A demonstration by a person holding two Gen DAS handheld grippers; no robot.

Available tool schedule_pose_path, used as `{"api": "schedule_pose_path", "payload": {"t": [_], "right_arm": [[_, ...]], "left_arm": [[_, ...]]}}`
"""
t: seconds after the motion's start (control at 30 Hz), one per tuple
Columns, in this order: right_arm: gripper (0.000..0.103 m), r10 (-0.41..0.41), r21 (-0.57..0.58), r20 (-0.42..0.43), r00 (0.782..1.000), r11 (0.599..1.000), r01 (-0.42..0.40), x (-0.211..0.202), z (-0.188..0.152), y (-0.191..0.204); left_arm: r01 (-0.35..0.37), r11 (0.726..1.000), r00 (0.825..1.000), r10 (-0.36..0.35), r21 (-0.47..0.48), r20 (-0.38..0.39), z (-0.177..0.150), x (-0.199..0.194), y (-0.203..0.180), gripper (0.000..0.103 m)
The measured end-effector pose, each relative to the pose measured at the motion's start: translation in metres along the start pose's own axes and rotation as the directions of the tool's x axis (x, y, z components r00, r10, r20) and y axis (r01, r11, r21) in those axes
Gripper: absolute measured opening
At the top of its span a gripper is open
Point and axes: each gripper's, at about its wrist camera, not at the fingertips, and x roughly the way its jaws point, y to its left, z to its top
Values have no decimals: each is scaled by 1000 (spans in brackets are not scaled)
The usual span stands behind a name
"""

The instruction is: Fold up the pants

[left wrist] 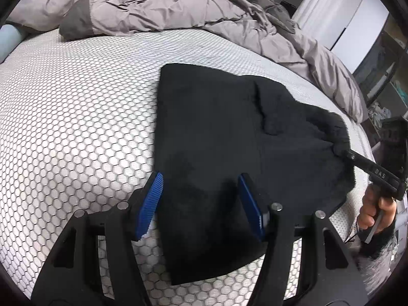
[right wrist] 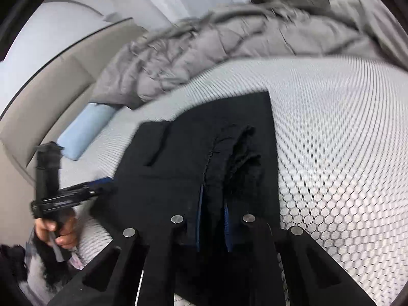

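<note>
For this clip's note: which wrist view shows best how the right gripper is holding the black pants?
The right wrist view: the right gripper has its blue pads nearly together on a bunched ridge of the black pants. The left wrist view shows it only side-on at the fabric's right edge, with its tips buried in cloth.

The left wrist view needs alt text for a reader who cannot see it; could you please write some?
The left gripper, blue pads spread open, straddles the near edge of black pants lying on a honeycomb-patterned mattress. At right, the right gripper pinches the pants' edge; a crumpled grey duvet lies behind.
</note>
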Motion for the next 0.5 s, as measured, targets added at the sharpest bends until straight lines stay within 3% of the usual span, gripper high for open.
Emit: {"api": "schedule_pose_path", "payload": {"t": [0.03,0.07,0.1,0.13,0.2,0.37,0.47,0.5], "right_arm": [[16,-18,-18,-3,1000,1000,18,-1,-1,0],[20,-87,-36,-41,995,996,86,8,-3,-3],[34,-187,-56,-87,979,982,182,22,-8,-10],[47,-218,-54,-95,971,976,213,25,-11,-14],[60,-219,-4,-73,973,976,220,14,-11,-20],[62,-119,74,-62,991,990,123,-7,-9,-36],[62,15,187,-122,992,982,8,9,-13,-54],[56,49,202,-122,991,979,-24,14,-13,-55]], "left_arm": [[-12,1000,1000,12,-11,-10,-2,1,4,58],[-6,1000,1000,6,-23,-21,3,7,6,58],[6,999,1000,-7,-43,-27,4,11,10,58],[13,998,999,-15,-56,-29,6,13,14,58],[21,997,999,-24,-71,-29,8,15,18,58],[26,997,998,-29,-68,-47,7,23,13,58],[23,998,999,-25,-52,-42,9,26,4,45],[19,999,999,-21,-43,-32,9,25,1,41]]}}
